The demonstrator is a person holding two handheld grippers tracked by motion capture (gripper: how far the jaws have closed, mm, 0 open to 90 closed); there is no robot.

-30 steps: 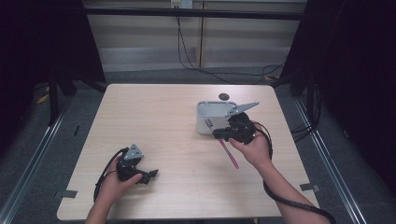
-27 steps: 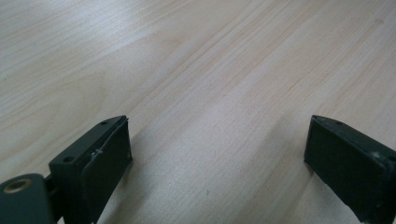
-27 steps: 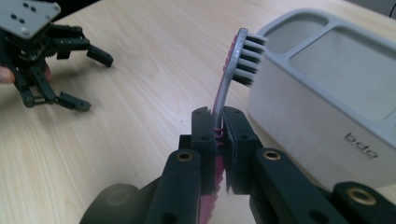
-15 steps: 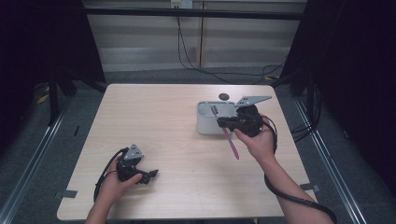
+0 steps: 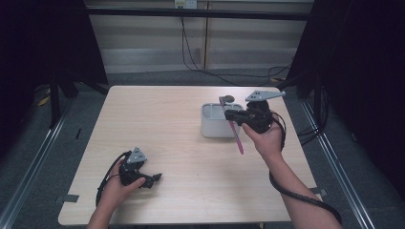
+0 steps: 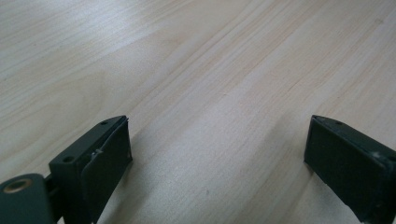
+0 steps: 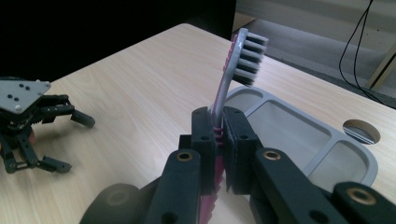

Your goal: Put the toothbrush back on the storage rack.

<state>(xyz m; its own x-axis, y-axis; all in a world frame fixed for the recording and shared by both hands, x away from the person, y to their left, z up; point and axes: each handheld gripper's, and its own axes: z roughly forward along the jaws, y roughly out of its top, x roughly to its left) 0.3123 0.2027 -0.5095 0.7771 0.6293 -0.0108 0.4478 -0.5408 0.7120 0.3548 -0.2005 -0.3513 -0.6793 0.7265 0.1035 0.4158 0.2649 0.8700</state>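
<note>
Your right tongs (image 7: 217, 140) were clamped on the neck of a pink-handled toothbrush (image 7: 232, 70), which stood bristles-up over the near edge of the grey compartment tray (image 5: 209, 128) on the table (image 5: 162, 124). Your left tongs (image 5: 154, 179) rested low on the table, well apart from the tray, jaws wide with nothing between them.

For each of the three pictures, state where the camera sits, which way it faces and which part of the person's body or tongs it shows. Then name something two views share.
High view: above the person's side, facing forward and down on the pale wooden table; both forearms enter from below.
Left gripper view: on the left tongs, facing the tabletop between open black jaws.
Right gripper view: on the right tongs, facing the pink-handled toothbrush they clamp and the grey compartmented tray.
Shared: toothbrush, tray and left tongs appear in the high and right gripper views.
</note>
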